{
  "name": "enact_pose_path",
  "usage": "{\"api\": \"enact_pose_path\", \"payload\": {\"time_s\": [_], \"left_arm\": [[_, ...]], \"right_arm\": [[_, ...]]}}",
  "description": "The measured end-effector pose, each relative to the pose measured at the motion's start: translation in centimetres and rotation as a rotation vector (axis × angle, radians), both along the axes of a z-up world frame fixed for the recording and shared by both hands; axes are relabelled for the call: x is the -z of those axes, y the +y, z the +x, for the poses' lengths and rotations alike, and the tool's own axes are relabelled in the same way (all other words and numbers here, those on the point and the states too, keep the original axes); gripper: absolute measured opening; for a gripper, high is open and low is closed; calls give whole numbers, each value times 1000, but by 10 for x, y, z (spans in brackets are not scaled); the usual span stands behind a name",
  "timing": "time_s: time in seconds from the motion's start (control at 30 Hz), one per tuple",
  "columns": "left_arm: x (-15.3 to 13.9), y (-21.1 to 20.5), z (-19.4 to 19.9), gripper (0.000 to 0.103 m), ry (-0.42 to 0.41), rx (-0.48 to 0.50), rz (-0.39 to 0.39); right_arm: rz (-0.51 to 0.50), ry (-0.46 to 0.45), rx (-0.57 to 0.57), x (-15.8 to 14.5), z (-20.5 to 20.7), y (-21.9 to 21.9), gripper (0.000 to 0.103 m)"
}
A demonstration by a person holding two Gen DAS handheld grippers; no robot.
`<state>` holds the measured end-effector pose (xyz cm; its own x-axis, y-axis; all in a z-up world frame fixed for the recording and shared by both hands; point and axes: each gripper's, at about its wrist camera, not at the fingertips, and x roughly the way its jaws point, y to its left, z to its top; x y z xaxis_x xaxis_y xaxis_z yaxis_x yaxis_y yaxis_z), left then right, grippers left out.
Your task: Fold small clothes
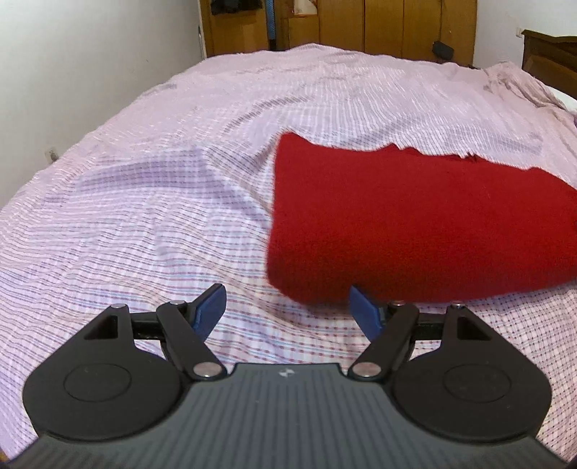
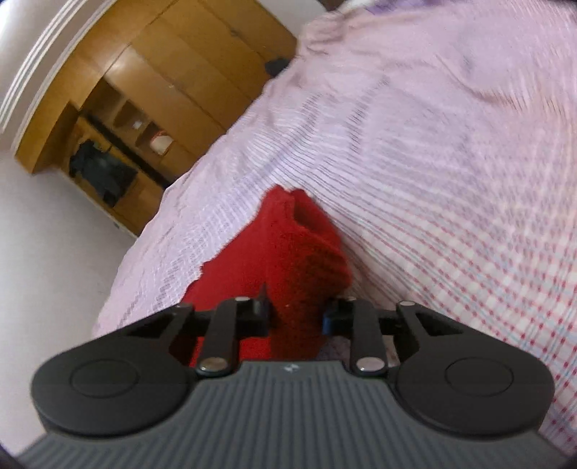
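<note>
A red knitted garment (image 1: 414, 216) lies on the pink checked bedsheet (image 1: 144, 216), right of centre in the left wrist view, its near left corner bulging up. My left gripper (image 1: 288, 306) hovers open just in front of that corner. Its right blue fingertip (image 1: 364, 310) sits under the cloth's edge and its left one is over bare sheet. In the right wrist view, strongly rolled, my right gripper (image 2: 297, 314) is shut on a raised fold of the red garment (image 2: 288, 245), which fills the gap between its fingers.
The bedsheet (image 2: 432, 144) spreads wide to the left and beyond the garment. A wooden wardrobe (image 1: 360, 25) stands past the far edge of the bed, and a dark headboard (image 1: 548, 54) at the right. A white wall runs along the bed's left side.
</note>
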<state>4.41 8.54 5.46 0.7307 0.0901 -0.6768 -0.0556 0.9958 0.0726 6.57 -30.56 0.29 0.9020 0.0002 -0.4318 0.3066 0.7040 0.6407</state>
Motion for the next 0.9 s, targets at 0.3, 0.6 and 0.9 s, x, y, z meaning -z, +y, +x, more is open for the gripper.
{"api": "enact_pose_path", "payload": {"time_s": [0.3,0.6,0.9], "left_arm": [[-6,18,-6,79,-15,-31,-3],[-5,29,-10,79,-17,-51,-21],[-6,49,-20,79,-27,-84,-66]], "right_arm": [[-204,-114,-98,-51,7,36,23],[-414,-224,-241,-89,8,89,23],[-489,-242,-373,-95,27,157,23]]}}
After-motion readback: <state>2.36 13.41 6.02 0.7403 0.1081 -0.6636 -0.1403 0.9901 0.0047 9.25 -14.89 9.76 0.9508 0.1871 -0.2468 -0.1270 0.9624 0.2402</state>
